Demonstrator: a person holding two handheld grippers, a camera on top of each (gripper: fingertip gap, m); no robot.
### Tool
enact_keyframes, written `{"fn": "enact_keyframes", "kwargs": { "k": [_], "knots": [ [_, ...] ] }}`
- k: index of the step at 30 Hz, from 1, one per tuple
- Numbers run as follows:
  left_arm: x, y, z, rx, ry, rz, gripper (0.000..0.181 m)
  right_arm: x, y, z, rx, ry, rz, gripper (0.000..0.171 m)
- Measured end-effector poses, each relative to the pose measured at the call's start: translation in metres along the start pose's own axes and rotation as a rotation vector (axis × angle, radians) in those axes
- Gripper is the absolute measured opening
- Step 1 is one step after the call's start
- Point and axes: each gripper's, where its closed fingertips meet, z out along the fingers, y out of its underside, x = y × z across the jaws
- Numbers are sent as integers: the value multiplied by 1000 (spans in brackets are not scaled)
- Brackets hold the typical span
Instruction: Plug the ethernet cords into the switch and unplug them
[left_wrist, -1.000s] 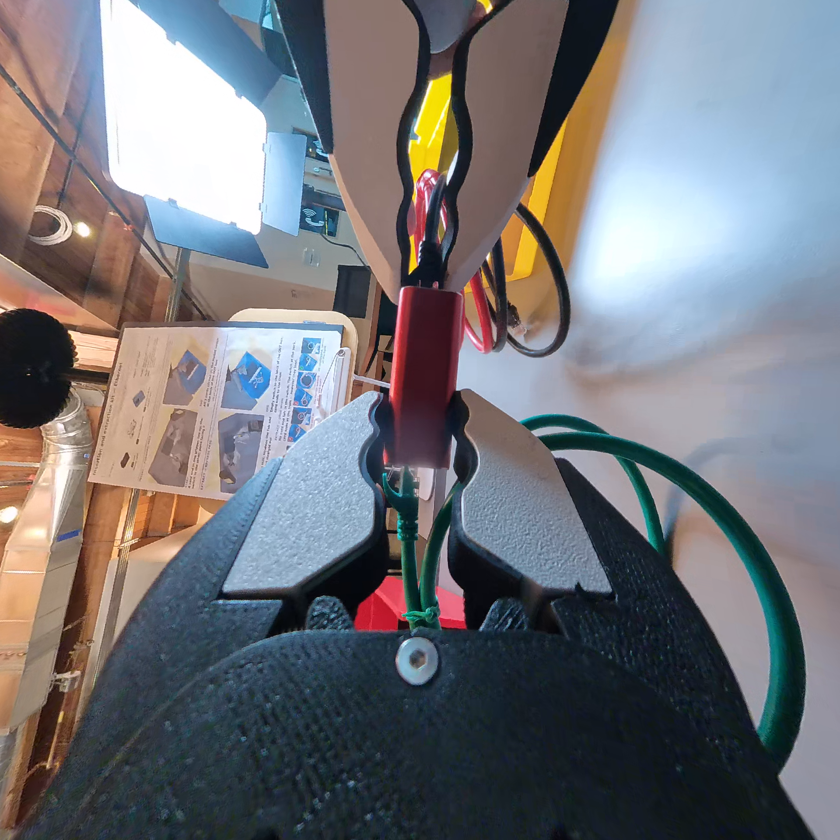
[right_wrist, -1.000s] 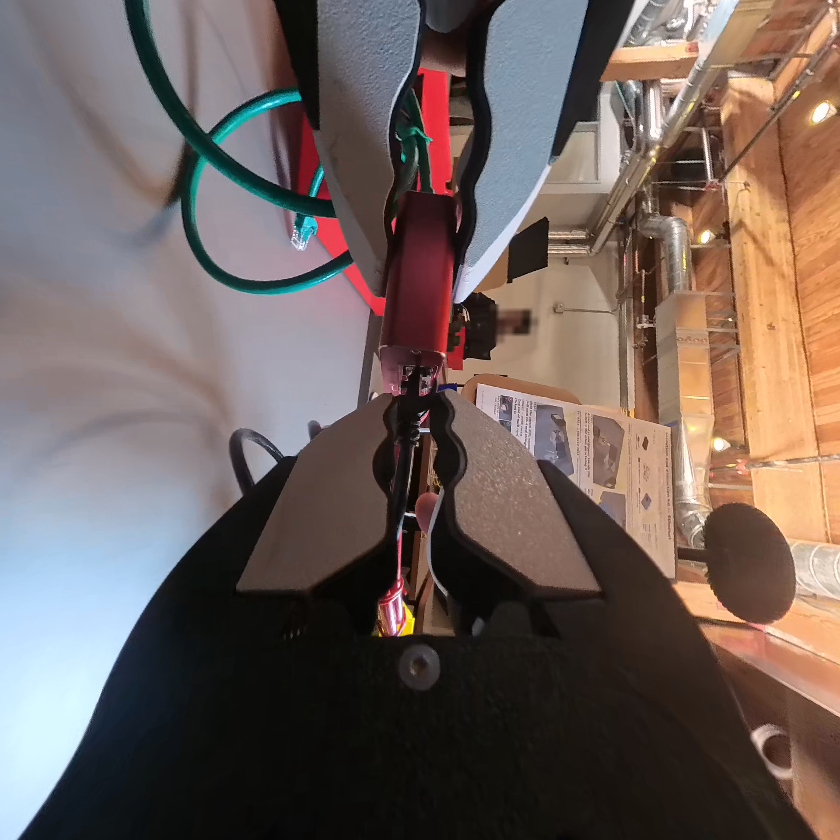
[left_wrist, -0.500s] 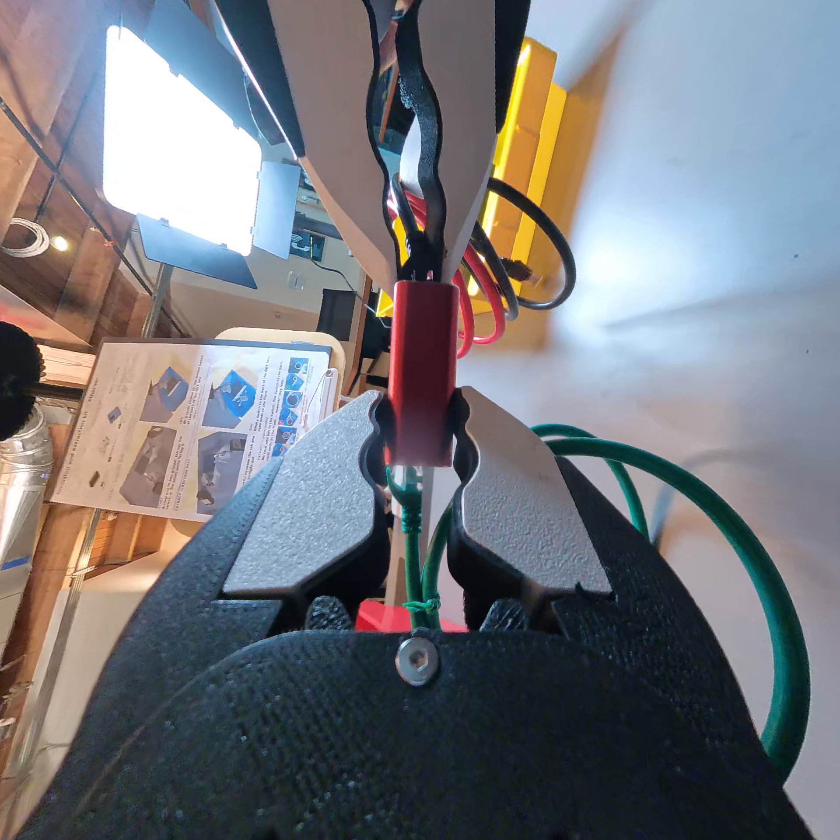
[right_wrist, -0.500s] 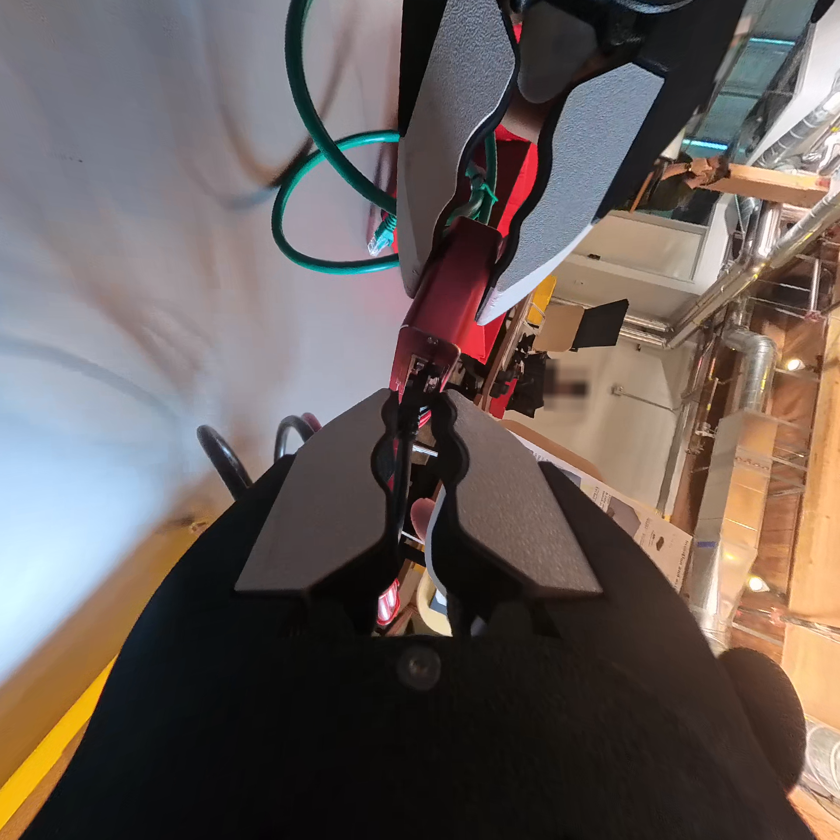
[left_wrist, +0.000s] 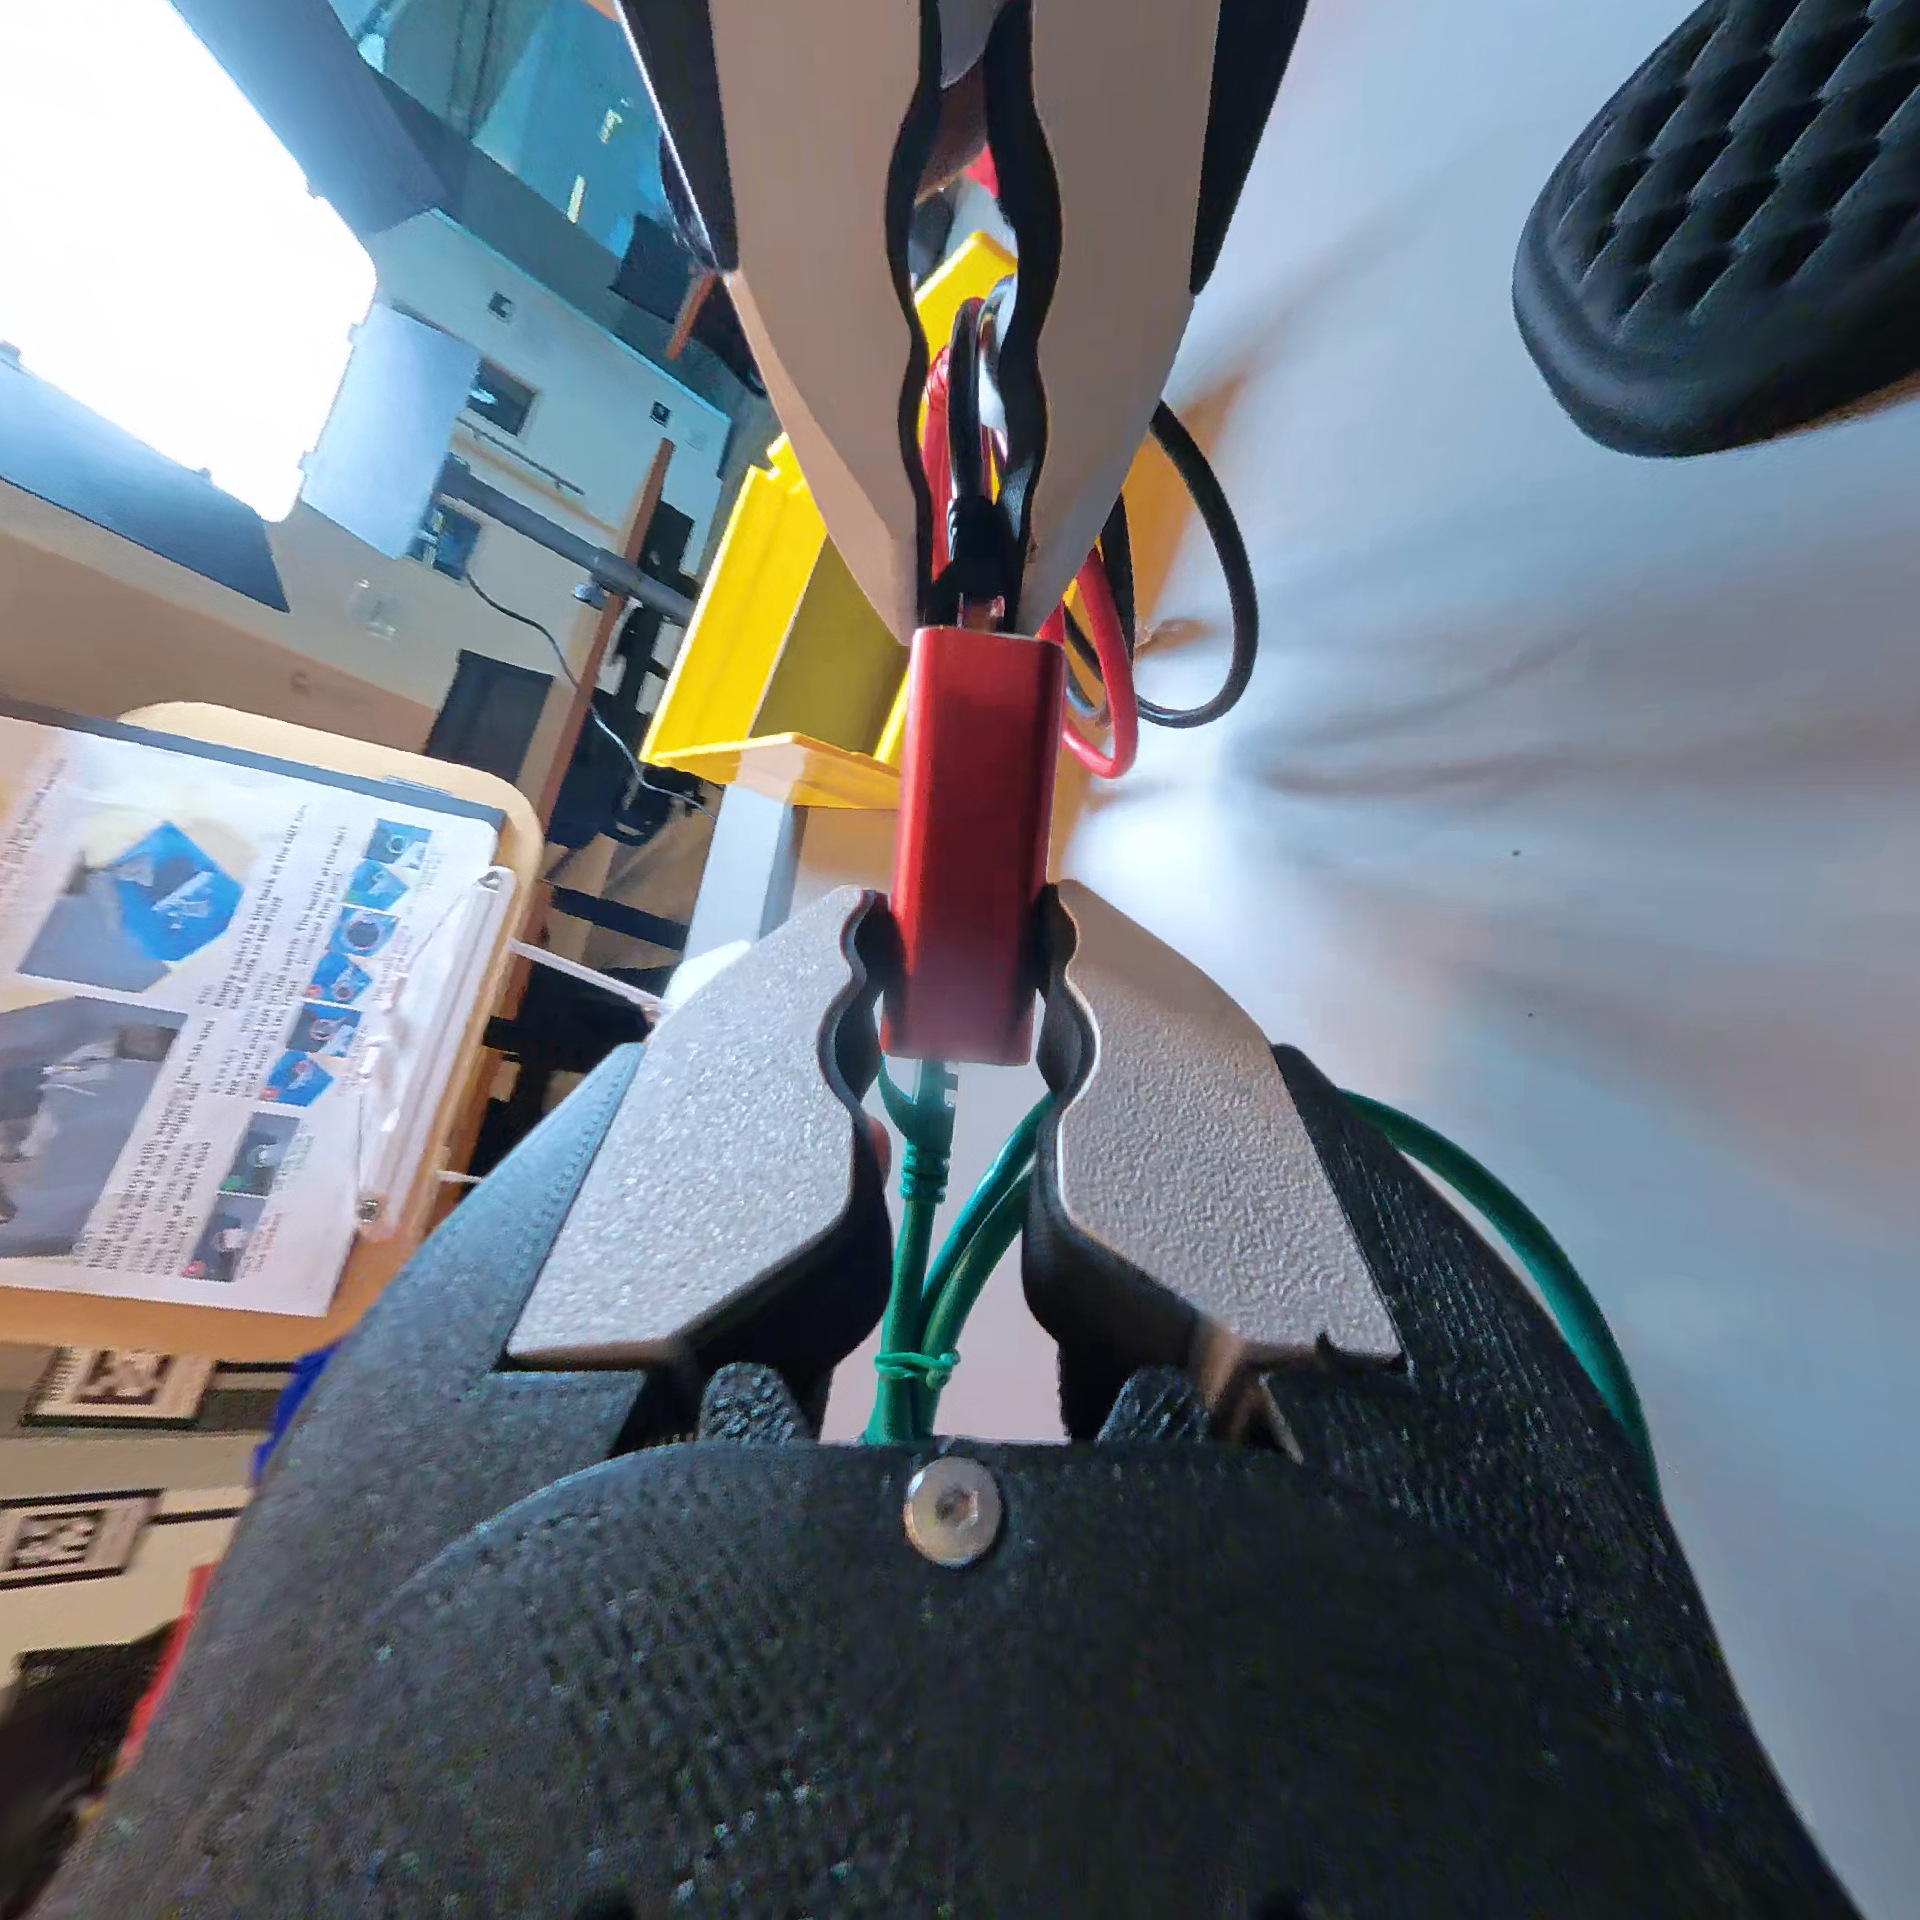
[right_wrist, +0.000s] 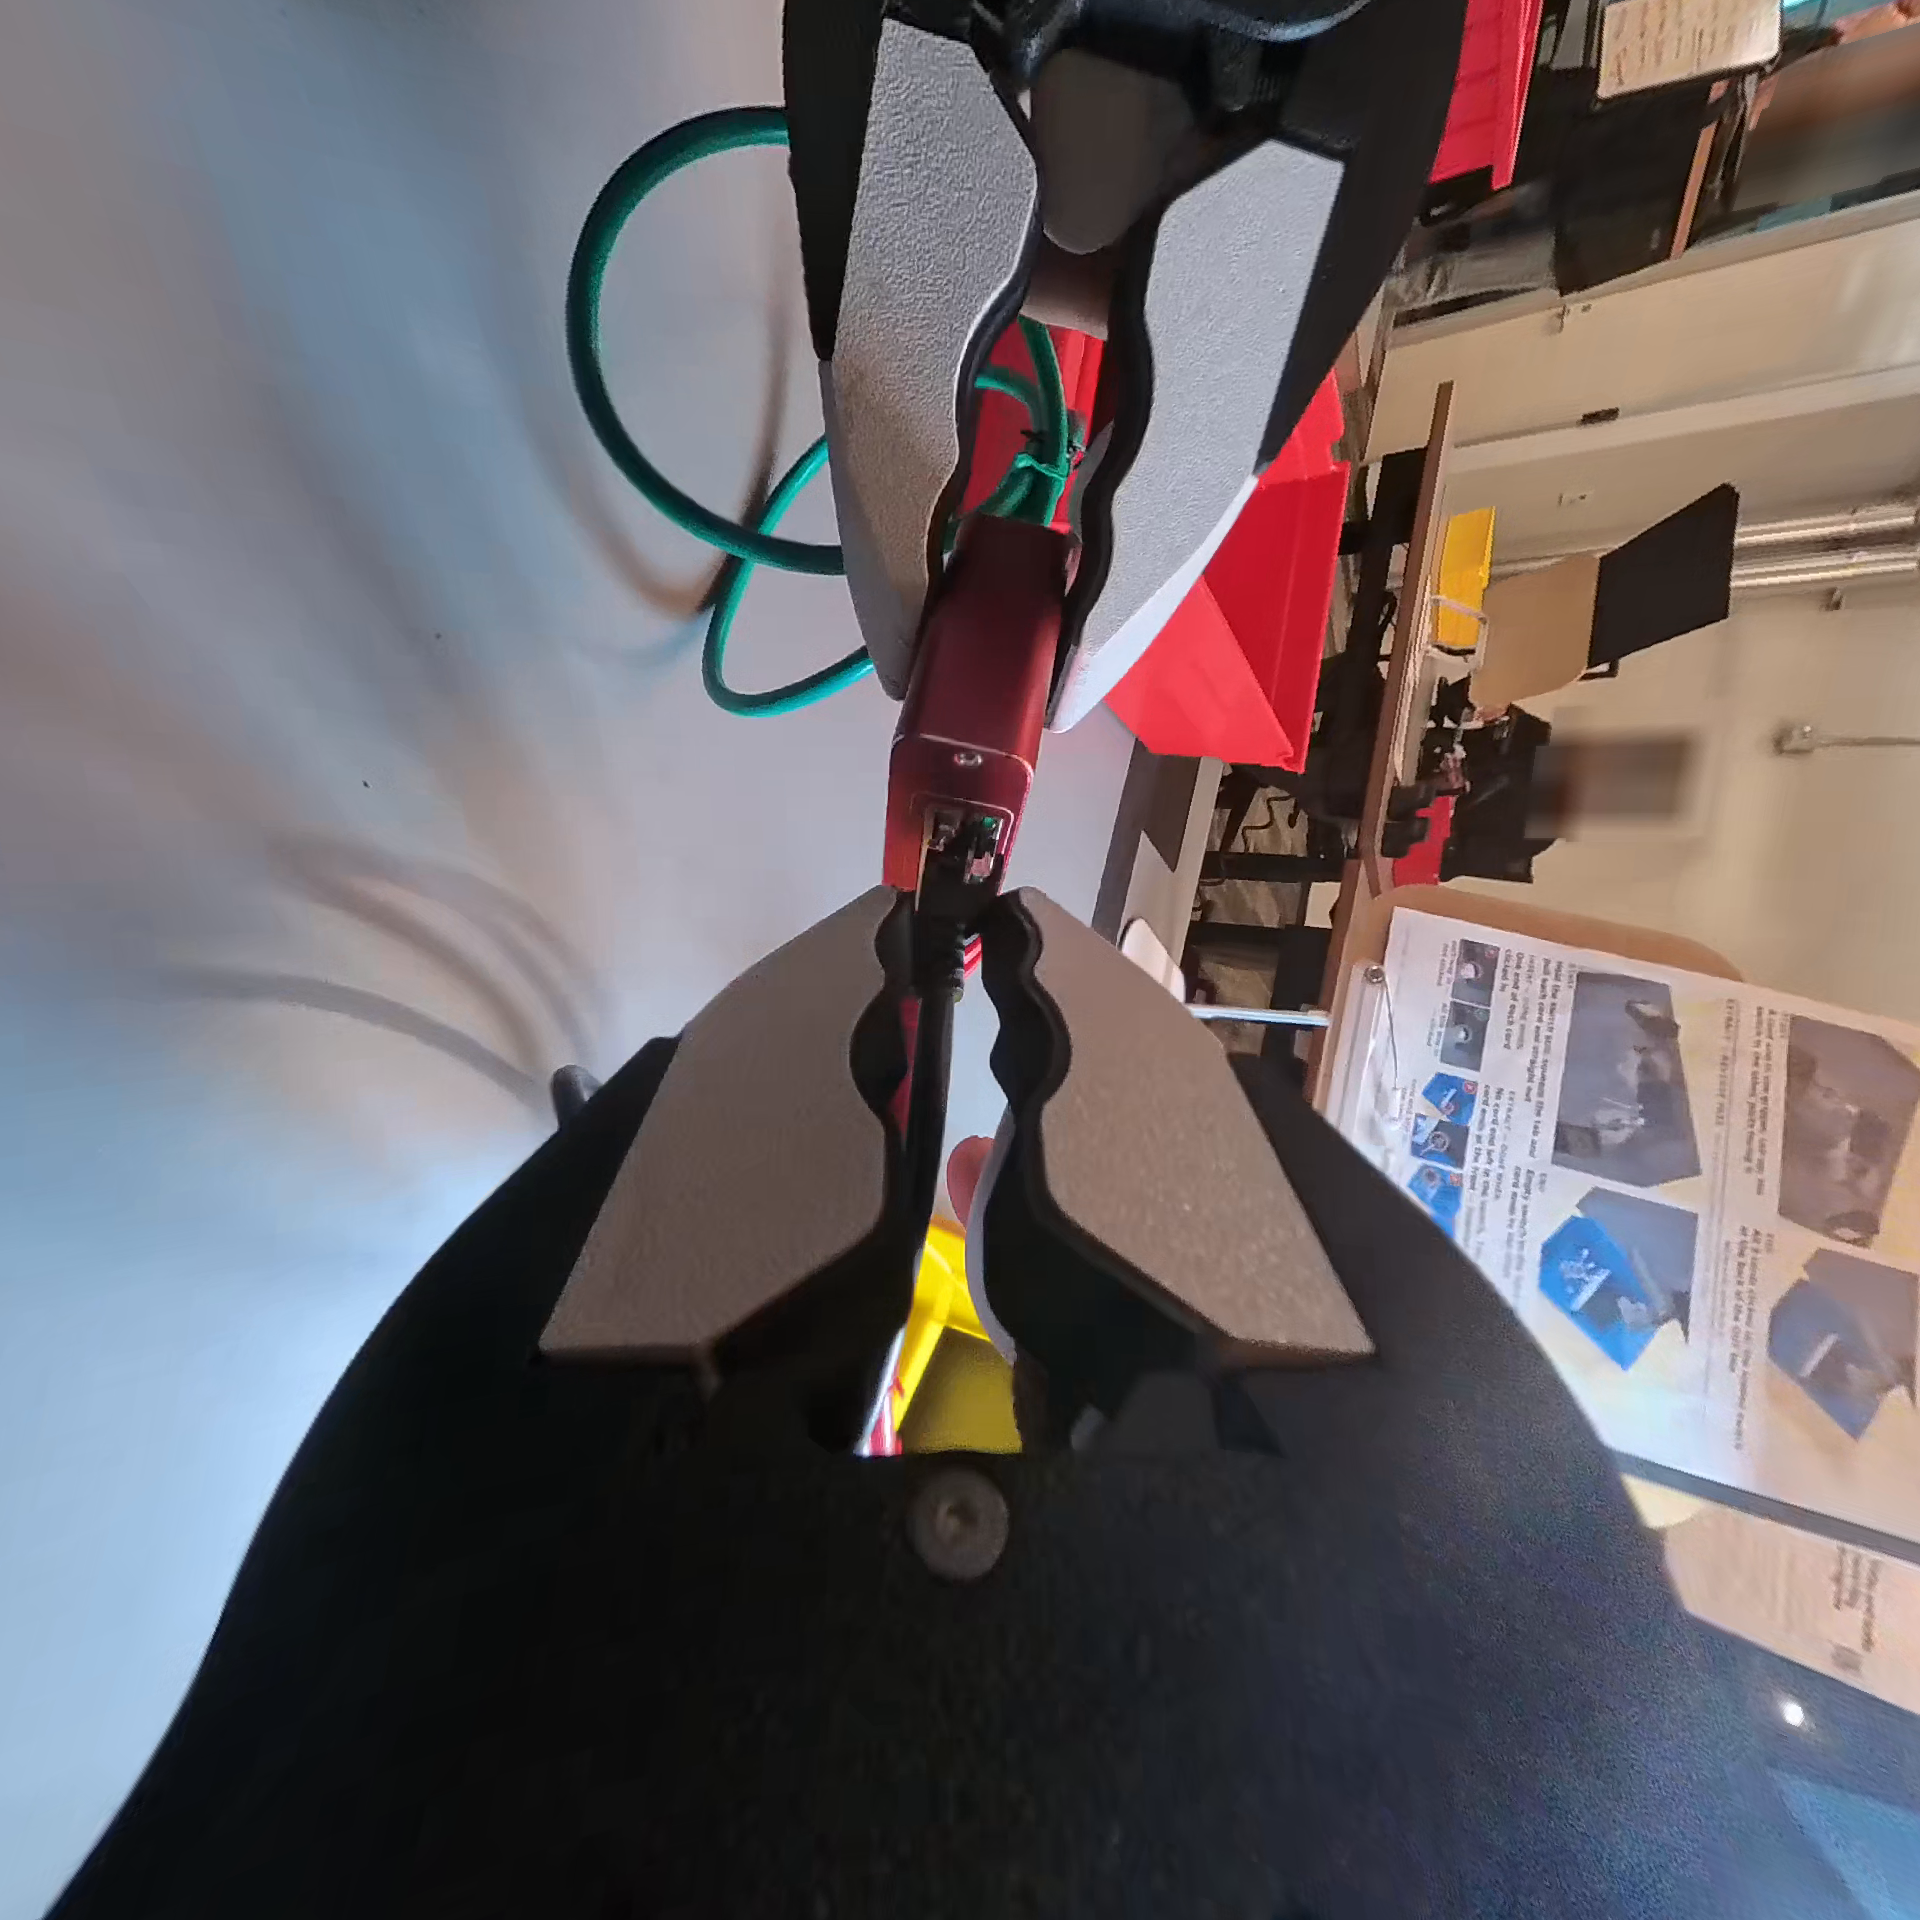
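The small red switch (left_wrist: 971, 821) is held up above the white table (left_wrist: 1558, 935). My left gripper (left_wrist: 961, 914) is shut on its near end. A green ethernet cord (left_wrist: 920, 1153) is plugged into that end and runs back between my fingers. My right gripper (left_wrist: 977, 592) faces it from the far end, shut on the plug of a black cord (left_wrist: 977, 551). In the right wrist view the black plug (right_wrist: 951, 842) sits in the port of the switch (right_wrist: 977, 675), between my right gripper's tips (right_wrist: 956, 904). The left gripper (right_wrist: 977, 665) holds the far end.
A red cord (left_wrist: 1117, 686) and a black cord loop (left_wrist: 1236, 623) lie by a yellow bin (left_wrist: 790, 665). The green cord's loops (right_wrist: 578, 312) lie on the table (right_wrist: 312, 520). A red bin (right_wrist: 1247, 623) and an instruction sheet (right_wrist: 1662, 1143) stand past the edge. A black foam piece (left_wrist: 1745, 208) is at the top right. Tip to tip, the grippers are about 5 cm apart. Left tips and right tips are each some 20 cm from the black foam piece (left_wrist: 1745, 208).
Both grippers have kept their hold while the switch and cords swung round together. The background has shifted and the yellow bin now shows more. The right gripper has come back in line with the switch.
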Motion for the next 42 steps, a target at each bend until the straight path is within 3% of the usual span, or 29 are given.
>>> {"fn": "enact_keyframes", "kwargs": {
  "k": [11, 20, 23, 36, 42],
  "knots": [
    [-5, 6, -1, -38, -26, -134, 30, 3, 6, 16, -68, 69, 191, 13],
    [-5, 13, 2, -98, -92, 1, 30, 3, -4, 22, -7, 90, 259, 15],
    [-7, 15, 2, -135, -84, -16, 29, 8, -11, 18, 46, 150, 256, 14],
    [-5, 8, -2, -111, -95, 9, 29, 6, -9, 15, -44, 209, 114, 13],
    [1, 10, 0, -130, -104, 116, 28, -4, -9, 19, -104, 131, -9, 12]
  ]
}}
